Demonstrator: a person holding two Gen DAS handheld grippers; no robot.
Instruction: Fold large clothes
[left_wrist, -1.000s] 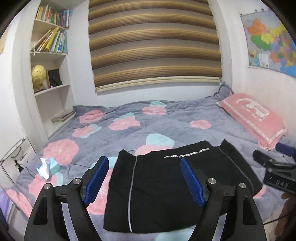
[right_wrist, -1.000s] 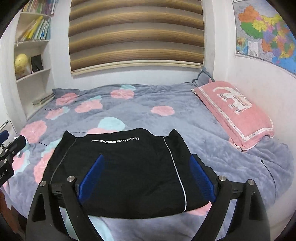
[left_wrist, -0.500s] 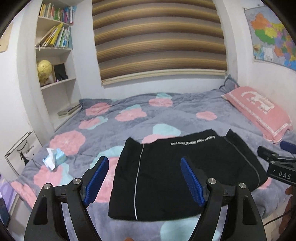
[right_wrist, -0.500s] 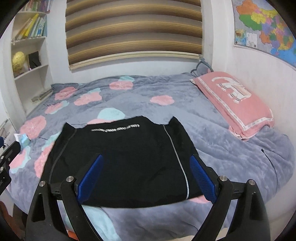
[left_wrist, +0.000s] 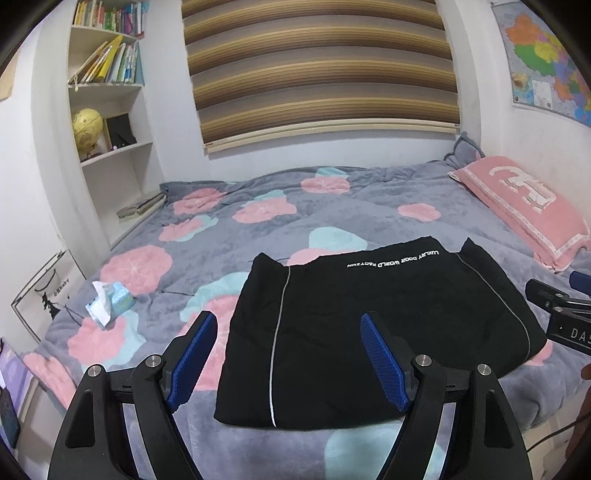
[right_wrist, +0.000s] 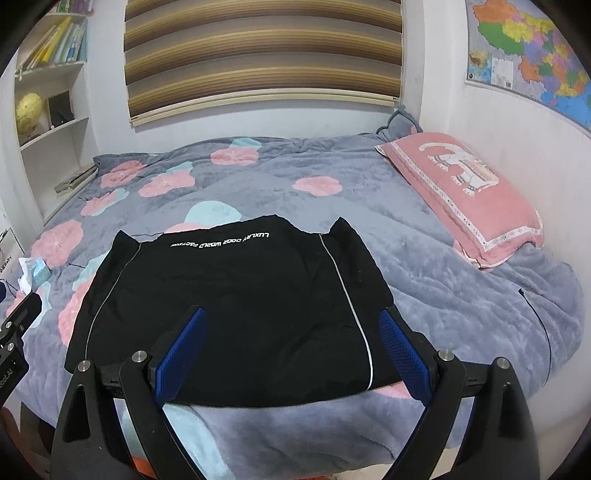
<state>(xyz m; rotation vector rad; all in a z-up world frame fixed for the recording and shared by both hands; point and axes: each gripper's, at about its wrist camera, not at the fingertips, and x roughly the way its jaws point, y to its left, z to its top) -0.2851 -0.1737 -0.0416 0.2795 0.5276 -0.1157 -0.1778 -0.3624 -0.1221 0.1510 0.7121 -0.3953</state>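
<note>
A black garment (left_wrist: 369, 325) with thin grey side stripes and white lettering lies folded into a flat rectangle near the front edge of the bed; it also shows in the right wrist view (right_wrist: 236, 302). My left gripper (left_wrist: 286, 354) is open and empty, held above and in front of the garment's left half. My right gripper (right_wrist: 290, 350) is open and empty, held above and in front of the garment's right half. Neither touches the cloth. The right gripper's body (left_wrist: 557, 310) shows at the right edge of the left wrist view.
The bed has a grey quilt with pink and blue flowers (left_wrist: 258, 229). A pink pillow (right_wrist: 465, 192) lies at the right by the wall. A tissue pack (left_wrist: 109, 302) lies on the quilt's left. White bookshelves (left_wrist: 110, 122) stand at the left.
Both grippers have drawn back and up from the garment, so it looks smaller and more of the bed's front edge shows. The garment has not moved.
</note>
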